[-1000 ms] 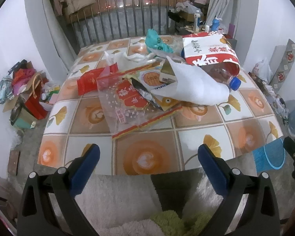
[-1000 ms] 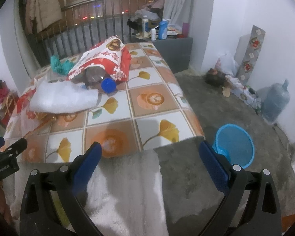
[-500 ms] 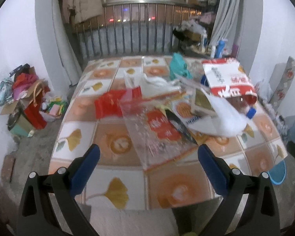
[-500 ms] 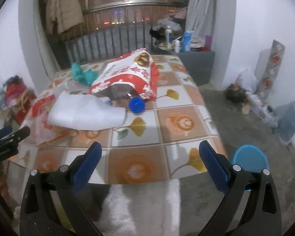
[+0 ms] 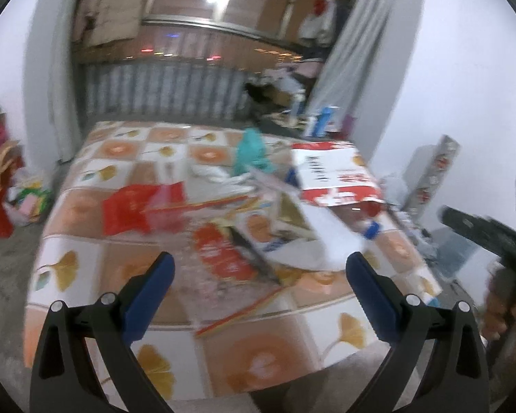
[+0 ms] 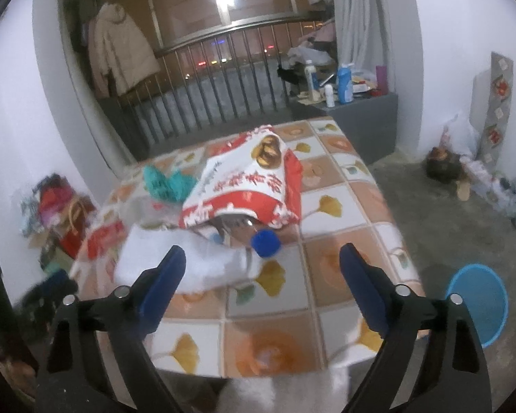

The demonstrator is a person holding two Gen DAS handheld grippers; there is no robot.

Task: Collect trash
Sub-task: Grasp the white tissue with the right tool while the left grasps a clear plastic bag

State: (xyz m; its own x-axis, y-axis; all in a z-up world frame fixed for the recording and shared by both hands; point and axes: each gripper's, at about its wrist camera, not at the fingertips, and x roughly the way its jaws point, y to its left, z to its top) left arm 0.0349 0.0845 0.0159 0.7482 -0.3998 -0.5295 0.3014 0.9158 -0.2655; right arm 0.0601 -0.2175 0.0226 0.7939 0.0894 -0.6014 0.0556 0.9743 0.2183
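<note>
my left gripper (image 5: 256, 268), nearest the lens: both blue fingers (image 5: 151, 287) stand wide apart with nothing between them, hanging above the near edge of the table (image 5: 120, 251) with its tile-and-leaf patterned cover. just past the fingertips, between them: a clear plastic bag with red print (image 5: 220, 258), lying flat. beyond the left fingertip: a red wrapper (image 5: 127, 213), flat on the cover. beyond the right fingertip: a white sheet (image 5: 326, 237), with a bottle's blue cap (image 5: 371, 231) at its far right edge. farther on, right of centre: a large red and white bag (image 5: 330, 175); left of it, a crumpled teal piece (image 5: 253, 151). this view is blurred, so small items in the heap are not told apart. at the far right edge, a dark part of the other gripper shows.

my right gripper (image 6: 261, 265): its blue fingers (image 6: 163, 280) are apart and have just been drawing a little closer; nothing is between them, and they touch nothing. just behind the left fingertip lies the white sheet (image 6: 189, 261). between the fingertips and slightly beyond: the blue cap (image 6: 265, 243) on a bottle whose body runs under the red and white bag (image 6: 247, 186). beyond the left side of that bag, the teal piece (image 6: 167, 184). right of the right finger, down on the floor beside the table: a blue basket (image 6: 478, 299).
</note>
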